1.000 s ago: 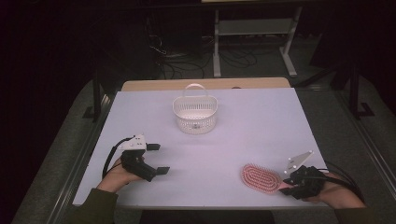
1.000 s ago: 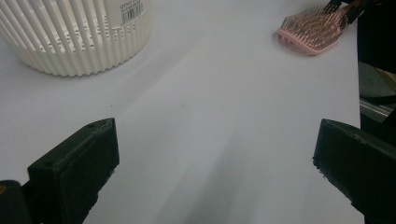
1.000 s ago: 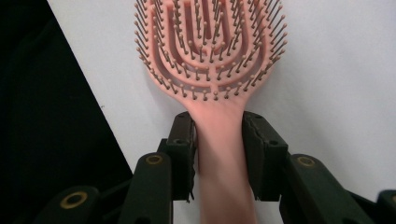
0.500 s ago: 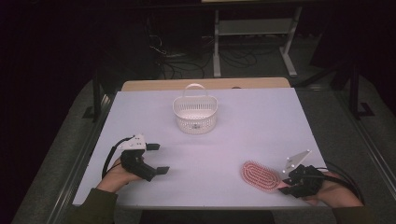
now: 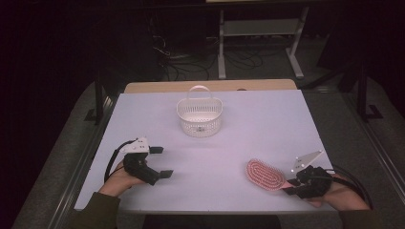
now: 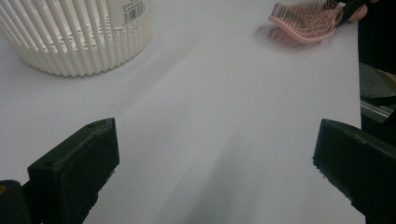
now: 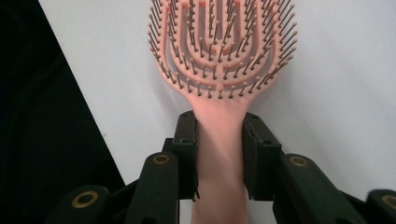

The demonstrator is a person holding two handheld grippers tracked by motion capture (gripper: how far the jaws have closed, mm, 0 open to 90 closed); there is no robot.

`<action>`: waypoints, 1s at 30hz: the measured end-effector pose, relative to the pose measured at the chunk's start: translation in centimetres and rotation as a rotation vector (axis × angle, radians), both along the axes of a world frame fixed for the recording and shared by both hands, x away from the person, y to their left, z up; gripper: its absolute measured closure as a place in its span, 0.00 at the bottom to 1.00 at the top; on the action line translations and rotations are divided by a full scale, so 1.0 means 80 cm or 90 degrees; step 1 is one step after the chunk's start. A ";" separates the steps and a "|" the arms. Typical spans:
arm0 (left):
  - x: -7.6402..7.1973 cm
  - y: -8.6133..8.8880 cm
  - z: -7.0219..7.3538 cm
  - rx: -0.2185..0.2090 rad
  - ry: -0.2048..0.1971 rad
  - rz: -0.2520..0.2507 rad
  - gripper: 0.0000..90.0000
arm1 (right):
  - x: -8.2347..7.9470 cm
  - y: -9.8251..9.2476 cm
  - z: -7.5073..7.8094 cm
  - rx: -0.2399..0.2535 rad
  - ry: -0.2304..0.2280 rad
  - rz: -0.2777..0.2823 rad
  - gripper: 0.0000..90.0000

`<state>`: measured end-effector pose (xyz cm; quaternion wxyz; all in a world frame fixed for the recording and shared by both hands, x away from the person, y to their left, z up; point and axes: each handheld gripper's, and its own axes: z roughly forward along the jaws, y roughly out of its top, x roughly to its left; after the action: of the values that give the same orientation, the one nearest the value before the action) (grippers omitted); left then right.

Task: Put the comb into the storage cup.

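A pink hairbrush lies bristles up near the table's front right corner, and its head casts a shadow on the table just beneath it. My right gripper is shut on its handle. In the right gripper view the two black pads press on either side of the handle, with the brush head beyond them. My left gripper rests at the front left, open wide, with only bare table between its jaws. A white slatted basket with a handle stands at the middle back.
The basket is ahead and to the left in the left gripper view. The pale table top ends close to the right hand, with a dark drop beside it. Shelving and cables stand beyond the far edge.
The brush head sits a touch farther up in the high view than a second ago. Both hands and the left gripper have kept still.
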<state>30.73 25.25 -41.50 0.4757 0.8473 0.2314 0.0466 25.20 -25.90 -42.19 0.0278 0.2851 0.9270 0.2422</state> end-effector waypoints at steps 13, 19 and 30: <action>0.000 -0.001 0.001 -0.002 -0.003 0.003 0.00 | 0.008 0.004 0.014 0.036 -0.034 -0.018 0.77; 0.000 0.000 0.001 -0.004 -0.002 0.004 0.00 | 0.016 0.011 0.022 0.053 -0.053 -0.025 0.77; 0.000 0.000 0.002 -0.009 -0.004 0.007 0.00 | 0.028 0.027 0.031 0.067 -0.070 -0.026 0.77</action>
<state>30.71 25.27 -41.36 0.4822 0.8426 0.2348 0.0497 27.42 -23.71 -39.69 0.0683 0.2917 0.9039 0.3053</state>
